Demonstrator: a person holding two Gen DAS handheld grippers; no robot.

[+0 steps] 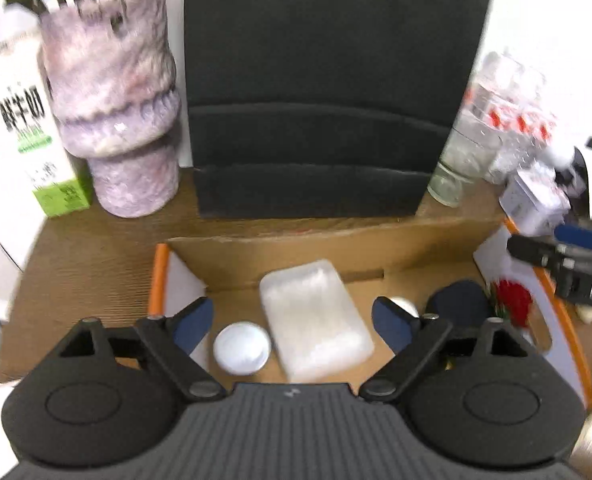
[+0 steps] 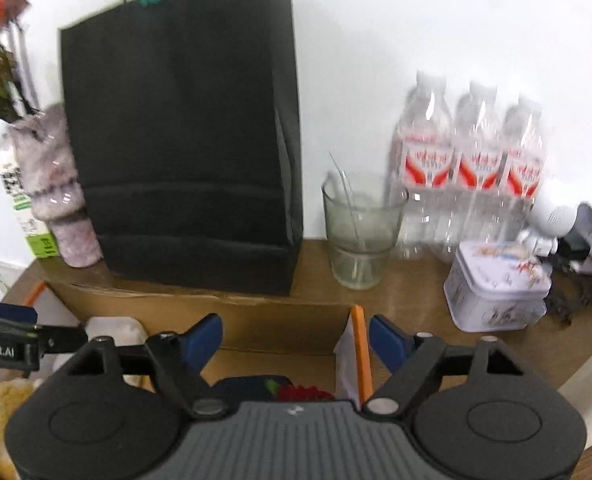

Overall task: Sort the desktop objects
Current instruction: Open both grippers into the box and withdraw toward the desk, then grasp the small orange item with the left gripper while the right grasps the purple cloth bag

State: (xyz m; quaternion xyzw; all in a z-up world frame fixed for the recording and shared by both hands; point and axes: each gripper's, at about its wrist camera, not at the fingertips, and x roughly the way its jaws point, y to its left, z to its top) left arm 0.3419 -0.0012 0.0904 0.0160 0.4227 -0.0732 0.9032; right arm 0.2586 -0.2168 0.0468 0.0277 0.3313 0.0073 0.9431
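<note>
**Both hand-held grippers spread over the sorting box**

The left hand-held gripper point(image 1: 292, 322) hangs tilted down over the cardboard box point(image 1: 296, 240), jaws spread and empty. Beneath them lie a white packet point(image 1: 316, 320) and a round white lid point(image 1: 242, 347), loose on the box floor, apparently already sorted in. The right hand-held gripper point(image 2: 296, 340) is likewise spread, pinching nothing, straddling the box's orange-edged flap point(image 2: 358, 344); a red flower point(image 2: 302, 393) lies in the box below it. Outside the box on the counter point(image 2: 416, 312) wait a glass point(image 2: 360, 232) and a small tin point(image 2: 496, 288), probably next, near the water bottles point(image 2: 472, 160) and black bag point(image 2: 184, 132).
</note>
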